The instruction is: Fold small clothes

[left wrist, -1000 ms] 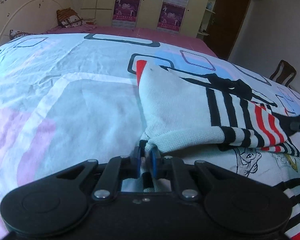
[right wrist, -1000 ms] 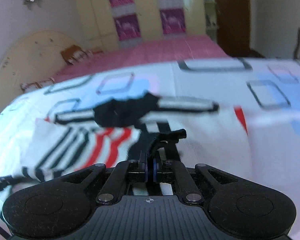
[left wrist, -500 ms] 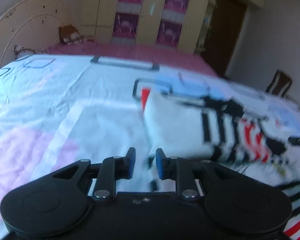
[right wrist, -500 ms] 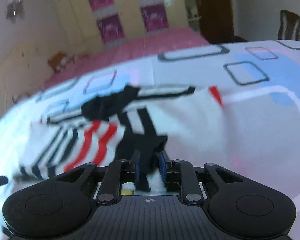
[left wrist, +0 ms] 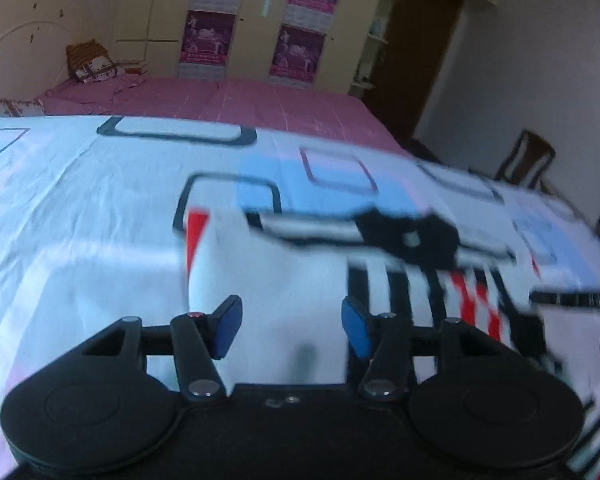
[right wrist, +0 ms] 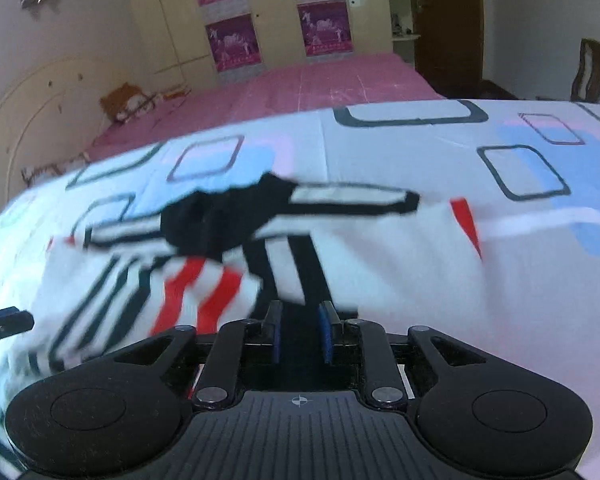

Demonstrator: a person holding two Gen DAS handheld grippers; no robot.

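Note:
A small white knitted garment (left wrist: 284, 272) with black and red stripes lies folded on the patterned bed sheet (left wrist: 80, 208). My left gripper (left wrist: 292, 328) hovers over its near white edge; its jaws are opening and nothing is between the blue pads. In the right wrist view the same garment (right wrist: 380, 264) spreads ahead of my right gripper (right wrist: 300, 326). Its jaws stand slightly apart over a black stripe, and the pads do not press the cloth. The right gripper's fingertip (left wrist: 572, 299) shows at the right edge of the left wrist view.
Beyond the sheet lies a pink bedspread (left wrist: 240, 100) with a cushion (left wrist: 92, 64) near the headboard. A wardrobe with posters (left wrist: 252, 20) lines the far wall. A wooden chair (left wrist: 528, 160) and a dark door (right wrist: 444, 20) stand at the right.
My left gripper let go of the garment's hem, widened and drew back upward. My right gripper parted its jaws off the black fabric, and the garment settled onto the sheet.

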